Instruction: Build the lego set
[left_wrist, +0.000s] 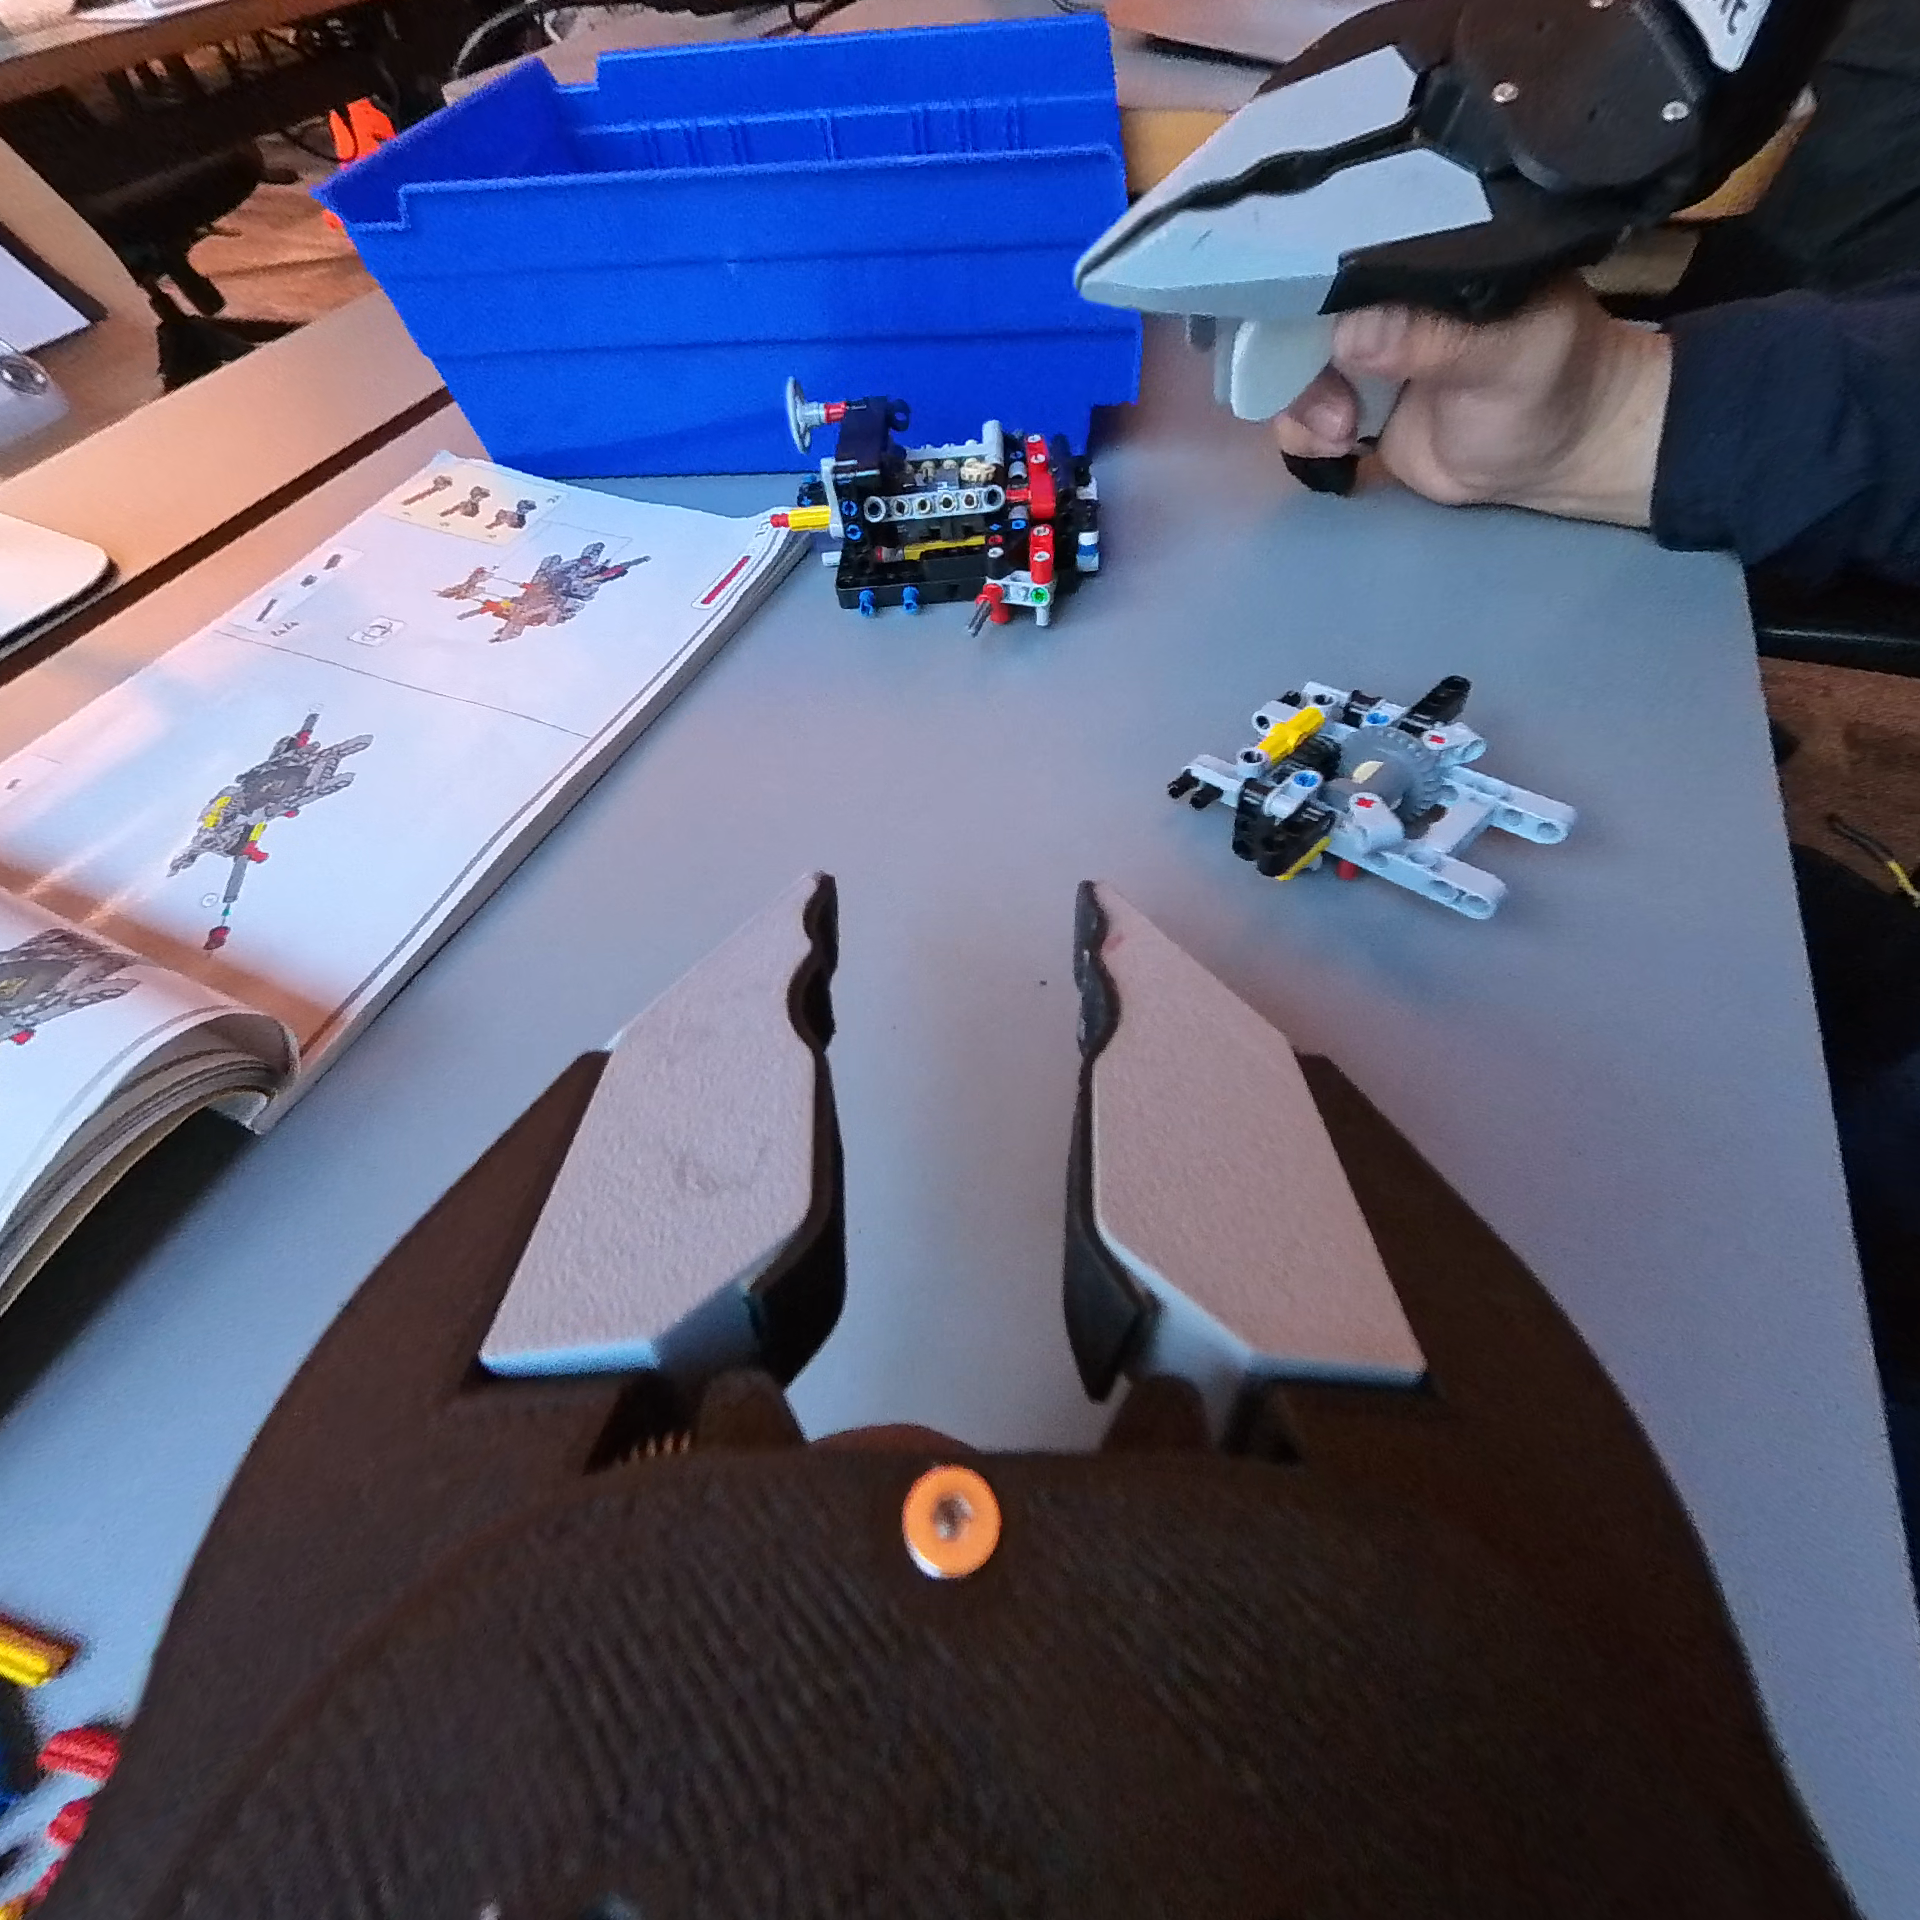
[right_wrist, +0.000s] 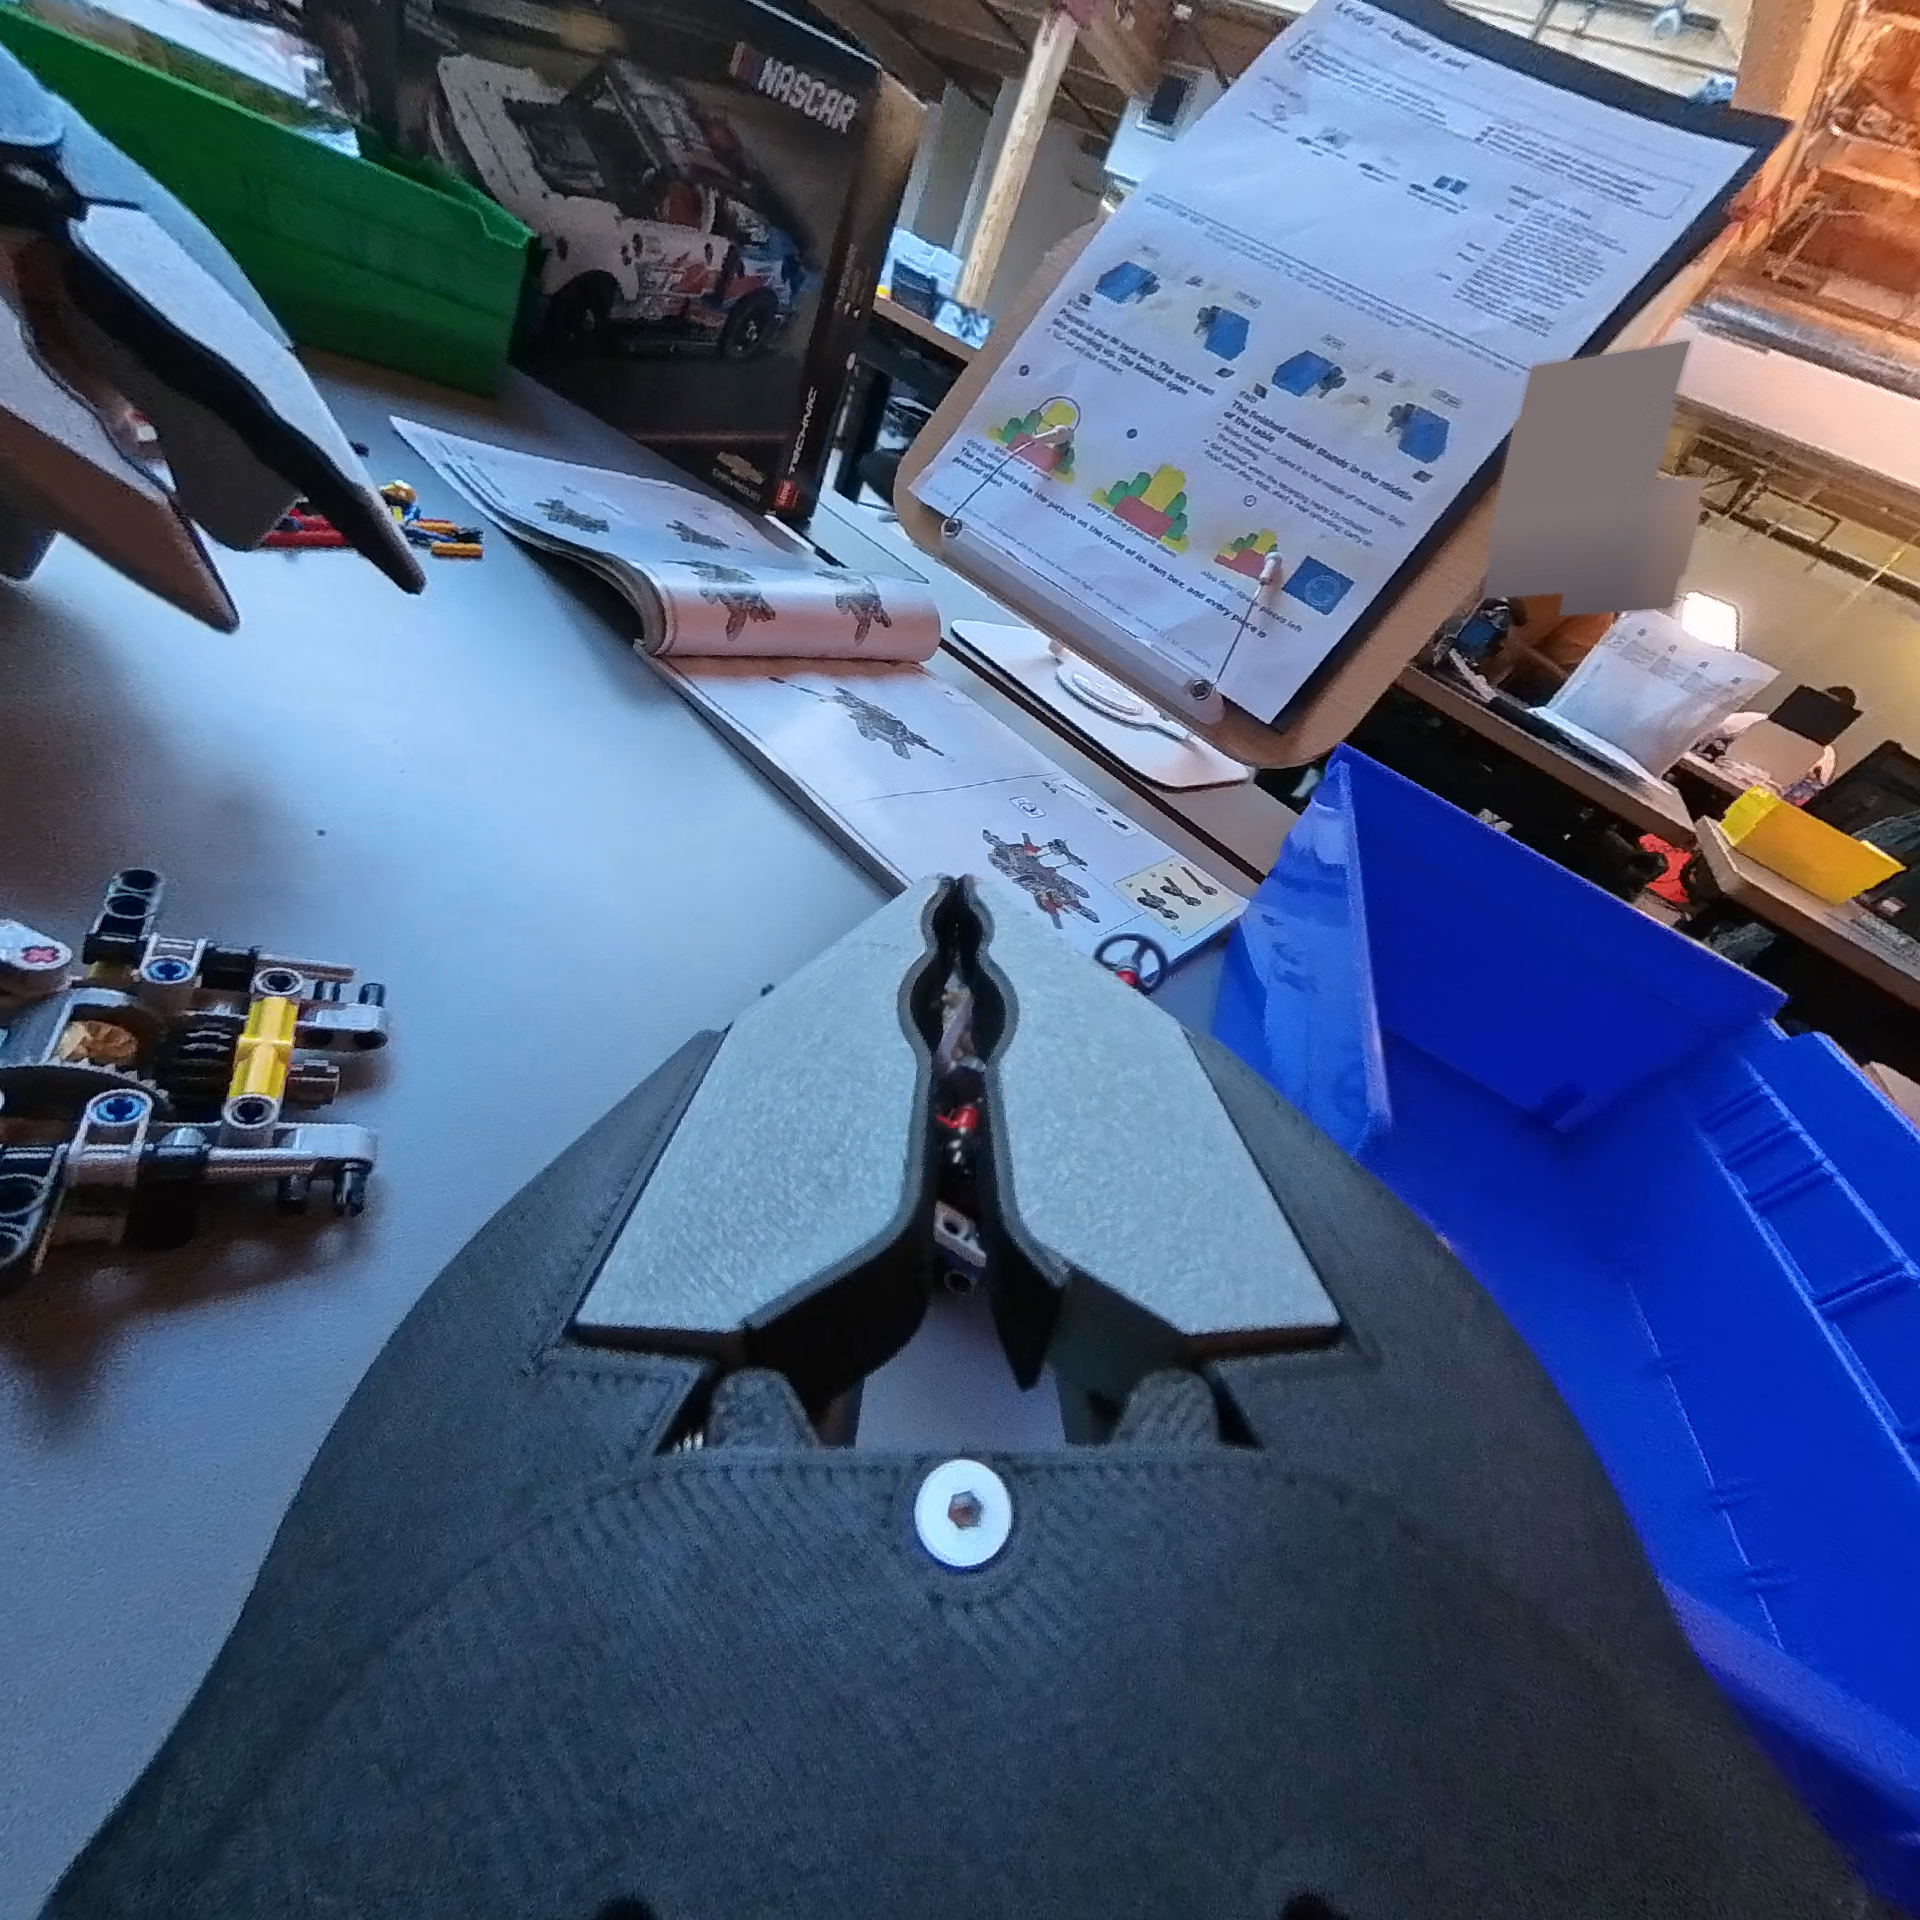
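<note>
Grey table (left_wrist: 935, 748): left gripper (left_wrist: 954, 914) gaping over bare surface, right gripper (right_wrist: 961, 899) closed and empty; approach grey assembly (left_wrist: 1371, 795) squarely.

Two claws, left (left_wrist: 954, 888) and right (right_wrist: 961, 883), two brick assemblies, at 12 o'clock (left_wrist: 961, 520) and 2 o'clock (left_wrist: 1371, 795), one blue bin (left_wrist: 748, 260), one open instruction booklet (left_wrist: 343, 748), one green bin (right_wrist: 312, 229), one set box (right_wrist: 675, 239), one table (left_wrist: 935, 748).

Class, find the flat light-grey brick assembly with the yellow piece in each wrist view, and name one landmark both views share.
Left wrist view: grey assembly lies on the table, right of centre, ahead of the open left gripper.
Right wrist view: at the left edge, middle height.
Shared landmark: the blue bin.
</note>
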